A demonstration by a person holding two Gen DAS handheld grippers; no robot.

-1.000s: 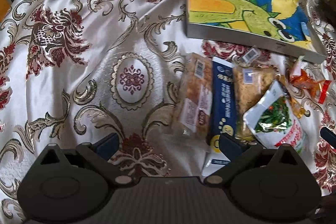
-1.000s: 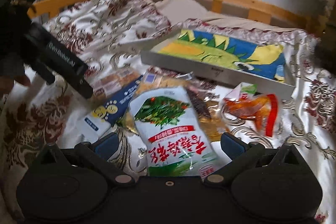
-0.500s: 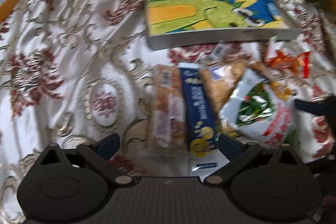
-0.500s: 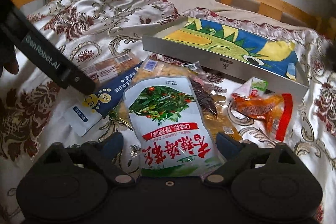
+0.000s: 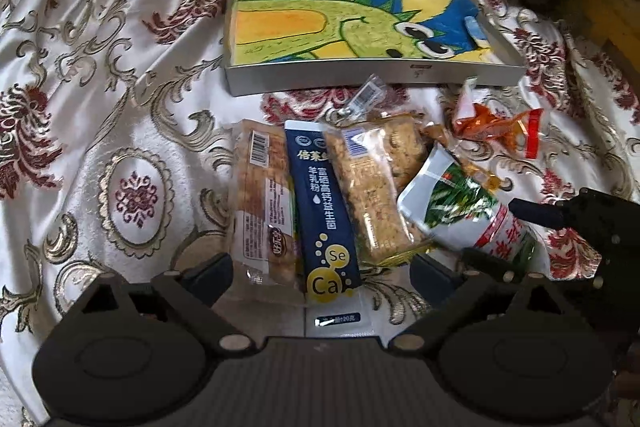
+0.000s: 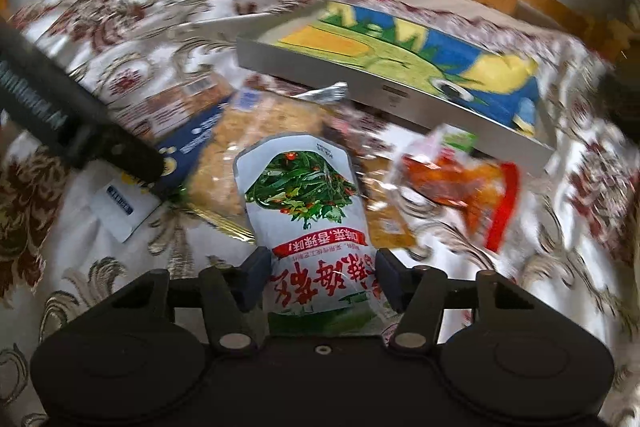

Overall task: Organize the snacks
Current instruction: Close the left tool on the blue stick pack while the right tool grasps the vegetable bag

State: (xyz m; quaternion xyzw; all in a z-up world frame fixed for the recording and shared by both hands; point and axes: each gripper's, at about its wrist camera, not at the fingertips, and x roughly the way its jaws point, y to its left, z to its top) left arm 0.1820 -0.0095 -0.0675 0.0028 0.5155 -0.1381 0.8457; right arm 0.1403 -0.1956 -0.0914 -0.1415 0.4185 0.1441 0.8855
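Between your right gripper point(image 6: 322, 277) jaws, pinched, the slick vegetable pouch point(image 6: 306, 203) may slip; your left gripper point(image 5: 320, 273) jaws stand spread.

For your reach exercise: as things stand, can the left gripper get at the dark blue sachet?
Probably yes. The dark blue sachet lies flat between the open fingers of the left gripper, with nothing over its near end; neighbouring packets only flank it.

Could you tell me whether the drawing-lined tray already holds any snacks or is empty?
Empty: the tray shows only its dinosaur drawing, and every packet, including the white pouch, lies on the bedspread outside it.
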